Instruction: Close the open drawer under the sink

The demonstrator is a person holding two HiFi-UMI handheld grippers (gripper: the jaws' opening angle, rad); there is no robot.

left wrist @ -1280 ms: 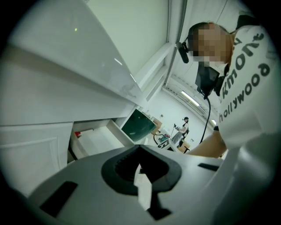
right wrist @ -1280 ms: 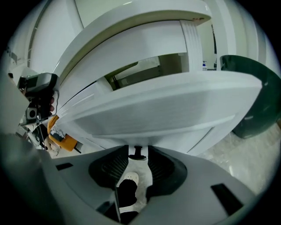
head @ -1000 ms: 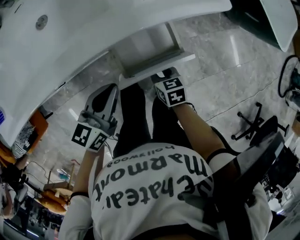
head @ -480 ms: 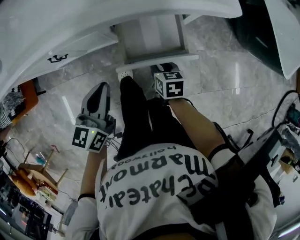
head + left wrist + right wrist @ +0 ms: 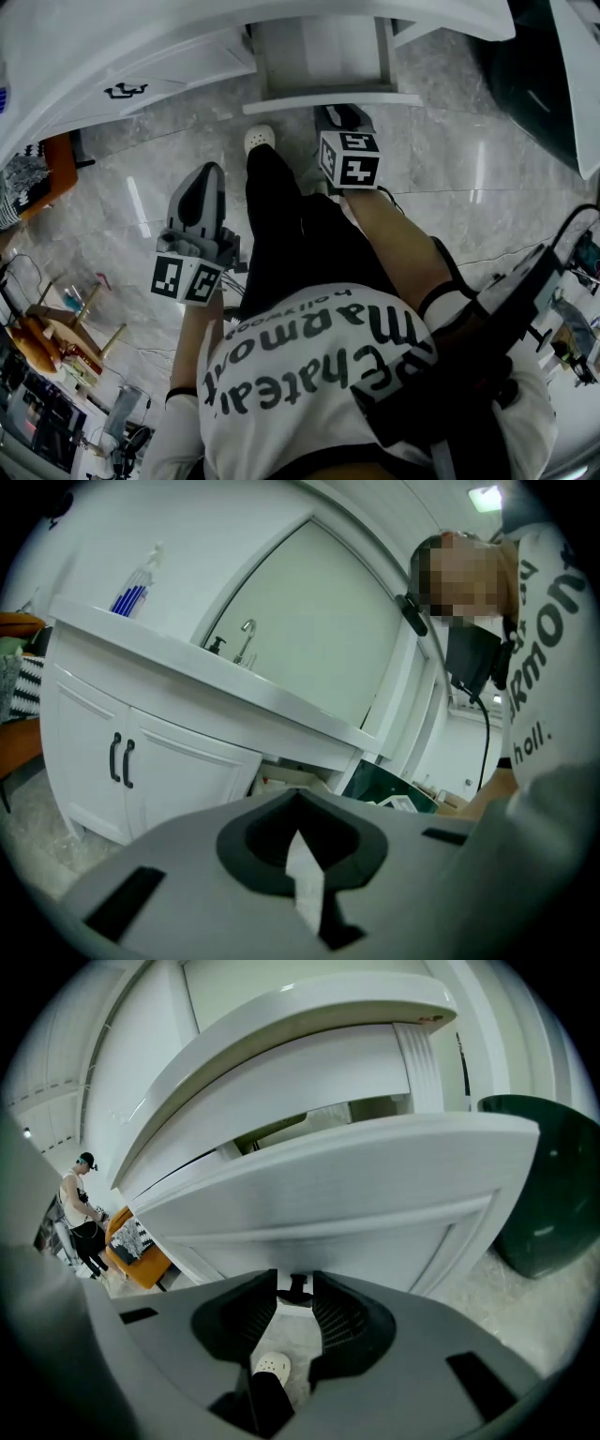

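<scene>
The open drawer (image 5: 323, 52) juts out from the white cabinet under the sink counter (image 5: 141, 33), its white front panel (image 5: 333, 98) facing me. My right gripper (image 5: 345, 114) is right at that panel. In the right gripper view the panel (image 5: 356, 1194) fills the frame, and the small black handle (image 5: 297, 1290) shows in the gap of the right gripper (image 5: 295, 1279), whose jaws stand open. My left gripper (image 5: 201, 176) hangs over the floor left of my legs, away from the drawer. It (image 5: 298, 794) is shut with nothing held.
White cabinet doors with black handles (image 5: 120, 759) stand left of the drawer, a faucet (image 5: 247, 639) above them. A dark green bin (image 5: 548, 1194) sits right of the drawer. My foot in a white shoe (image 5: 260, 139) is just before the drawer. An orange seat (image 5: 56, 159) is far left.
My left gripper has swung round and shifted across the floor. The right gripper has stayed at the drawer front. The head view has tilted, so the drawer sits higher in the frame.
</scene>
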